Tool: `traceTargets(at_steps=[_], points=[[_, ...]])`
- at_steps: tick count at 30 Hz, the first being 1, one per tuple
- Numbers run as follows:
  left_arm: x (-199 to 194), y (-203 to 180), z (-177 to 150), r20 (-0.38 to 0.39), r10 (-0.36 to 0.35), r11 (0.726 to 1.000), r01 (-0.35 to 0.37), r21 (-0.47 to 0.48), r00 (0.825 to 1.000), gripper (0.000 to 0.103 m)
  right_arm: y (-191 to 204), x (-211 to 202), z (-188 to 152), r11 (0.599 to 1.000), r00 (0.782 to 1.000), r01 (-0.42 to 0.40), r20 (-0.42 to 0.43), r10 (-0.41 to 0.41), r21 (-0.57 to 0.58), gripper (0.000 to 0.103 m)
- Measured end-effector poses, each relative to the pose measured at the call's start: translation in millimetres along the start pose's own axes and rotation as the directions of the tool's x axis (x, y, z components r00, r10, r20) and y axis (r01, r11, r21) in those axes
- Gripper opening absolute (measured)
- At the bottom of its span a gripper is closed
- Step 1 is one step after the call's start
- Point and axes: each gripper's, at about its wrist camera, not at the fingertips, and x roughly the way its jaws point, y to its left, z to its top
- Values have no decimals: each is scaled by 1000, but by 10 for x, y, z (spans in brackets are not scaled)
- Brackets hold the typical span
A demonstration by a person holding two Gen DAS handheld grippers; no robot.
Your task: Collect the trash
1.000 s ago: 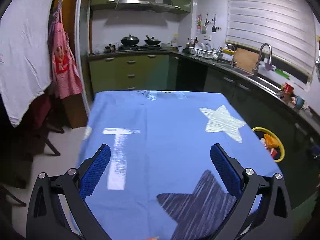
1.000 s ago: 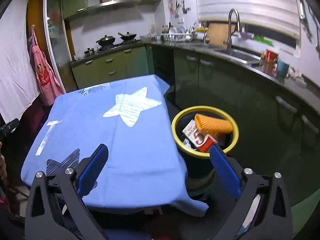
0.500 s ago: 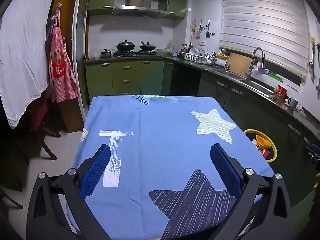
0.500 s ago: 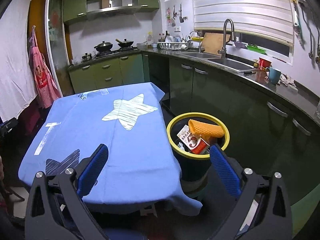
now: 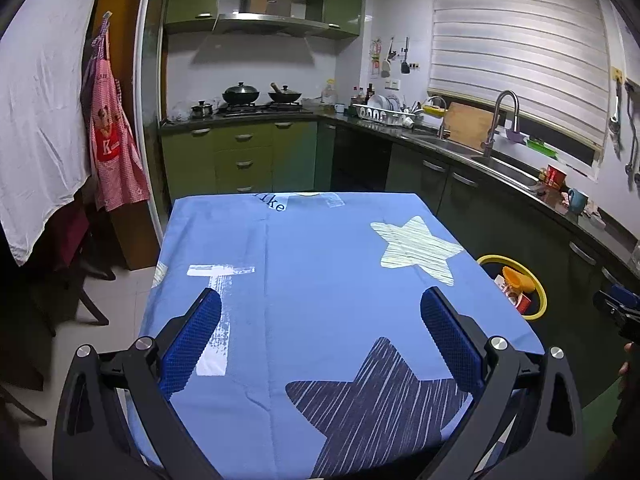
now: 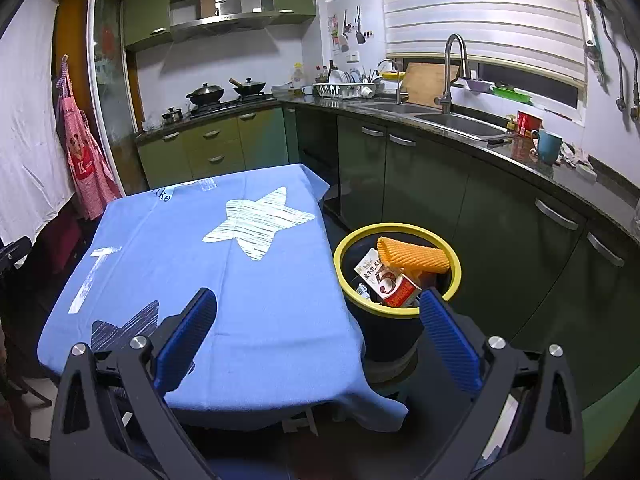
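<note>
Trash: an orange foam sleeve (image 6: 414, 259) and a red-and-white carton (image 6: 386, 283) sit inside the yellow-rimmed bin (image 6: 396, 310), on the floor just beside the right edge of the surface (image 6: 256, 280). Sleeve's long axis runs roughly crosswise in the right wrist view. No loose trash visible on the blue star cloth in either view.

Bin lies ahead and slightly right of the right tool (image 6: 318, 316); nearer that one. From the left tool (image 5: 320, 322) it is well off to the right.

Both tools: fingers spread wide, holding and touching nothing. Judgement: collection looks finished.
</note>
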Motion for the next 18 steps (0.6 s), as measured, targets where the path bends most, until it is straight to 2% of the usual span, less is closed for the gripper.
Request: traceTargets(at_steps=[18], points=[[-18,-47,-6,-7,-10,1000,10,9,1000,98,25,6,5,1000,1000,-1,5,1,4,97]])
